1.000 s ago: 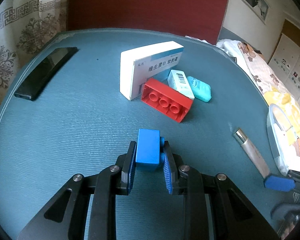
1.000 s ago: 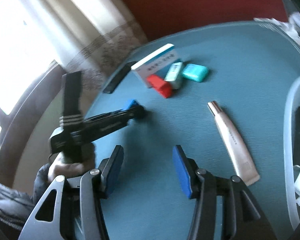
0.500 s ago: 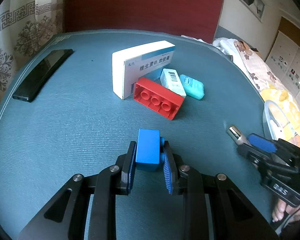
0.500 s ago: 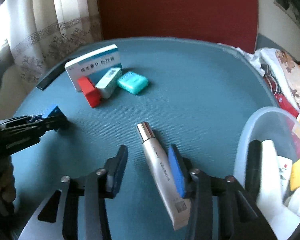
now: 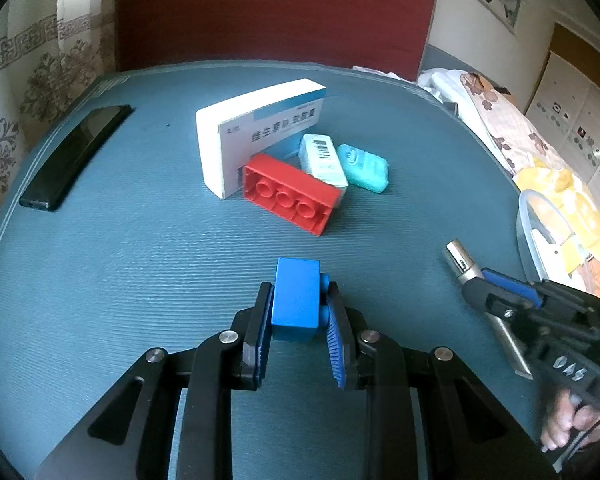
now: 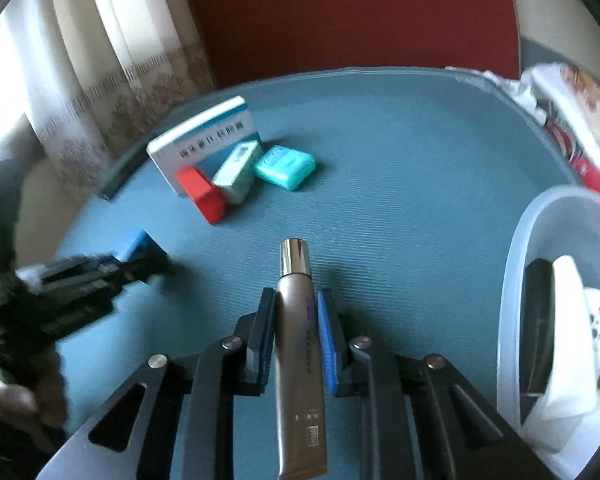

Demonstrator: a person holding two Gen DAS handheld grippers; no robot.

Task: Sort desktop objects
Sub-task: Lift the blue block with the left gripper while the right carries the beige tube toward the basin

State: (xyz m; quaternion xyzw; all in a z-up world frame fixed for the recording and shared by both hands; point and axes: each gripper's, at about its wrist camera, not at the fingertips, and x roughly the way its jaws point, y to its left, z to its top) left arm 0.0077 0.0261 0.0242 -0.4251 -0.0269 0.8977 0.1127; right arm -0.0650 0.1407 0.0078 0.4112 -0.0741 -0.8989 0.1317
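A blue brick (image 5: 297,280) sits between the blue pads of my left gripper (image 5: 299,300), which is shut on it just above the teal table mat (image 5: 140,260). In the right wrist view that brick (image 6: 132,242) shows at the left. A beige cosmetic tube (image 6: 298,344) with a silver cap lies lengthwise between the fingers of my right gripper (image 6: 297,296). Its jaws are closing, and the pads touch both sides of the tube. The left wrist view shows the tube's cap (image 5: 458,264) sticking out of the right gripper (image 5: 482,282).
Mid-table lie a red brick (image 5: 290,194), a white and blue medicine box (image 5: 252,120), a small white box (image 5: 324,158) and a teal case (image 5: 364,162). A black phone (image 5: 74,156) lies far left. A clear plastic bin (image 6: 516,280) holding several items stands at the right.
My right gripper swung over to the tube, came down around it and narrowed from wide open until its pads met it. The left gripper kept still with the blue brick.
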